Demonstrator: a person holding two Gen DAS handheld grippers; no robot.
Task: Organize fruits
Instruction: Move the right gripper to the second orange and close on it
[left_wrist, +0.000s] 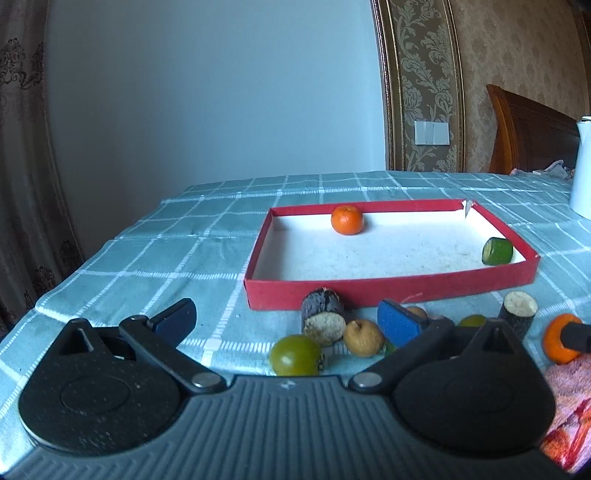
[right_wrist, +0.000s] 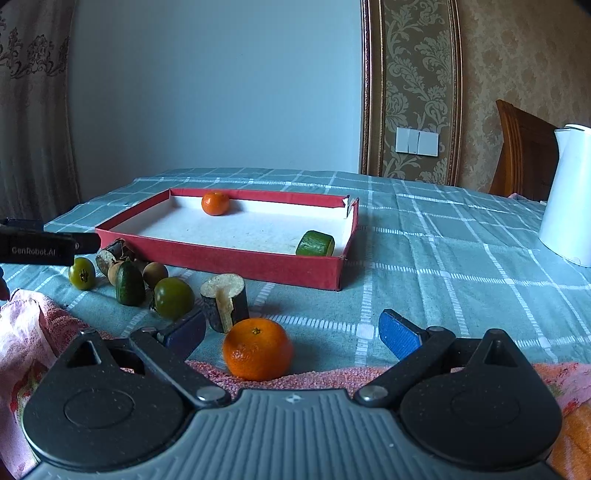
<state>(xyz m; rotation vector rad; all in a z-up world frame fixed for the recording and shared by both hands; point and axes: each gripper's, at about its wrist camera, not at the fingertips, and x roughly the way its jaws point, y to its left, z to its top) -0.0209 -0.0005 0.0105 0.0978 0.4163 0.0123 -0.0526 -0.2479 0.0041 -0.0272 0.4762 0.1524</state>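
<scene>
Resting on a worktop (right_wrist: 461, 240) covered with a teal checked cloth, a red shallow box (right_wrist: 236, 258) with a white floor is seen from both wrist views. Inside it, a tangerine (right_wrist: 215, 203) lies against the far wall at about 11 o'clock of the box, and a cut green cucumber piece (right_wrist: 315, 243) sits in the near right corner at about 4 o'clock.

The remaining fruits are gathered just outside the box's near wall. In the left wrist view, a green round fruit (left_wrist: 294, 355), a tan wrinkled fruit (left_wrist: 363, 338) and a dark-skinned log-like chunk with a pale cut face (left_wrist: 324, 319) are grouped between the blue pads of the left tongs (left_wrist: 286, 323), which are spread wide and hold nothing. A second dark chunk (left_wrist: 518, 312) stands at 3 o'clock of that group.

In the right wrist view, a second tangerine (right_wrist: 257, 349) rests at the edge of a pink towel (right_wrist: 332, 376), between the wide-spread pads of the right tongs (right_wrist: 293, 332); no contact with either pad is seen. At 10 o'clock of it lie another green round fruit (right_wrist: 173, 297) and a dark green piece, possibly cucumber (right_wrist: 129, 283).

A white kettle (right_wrist: 569, 199) stands at the worktop's right edge.
</scene>
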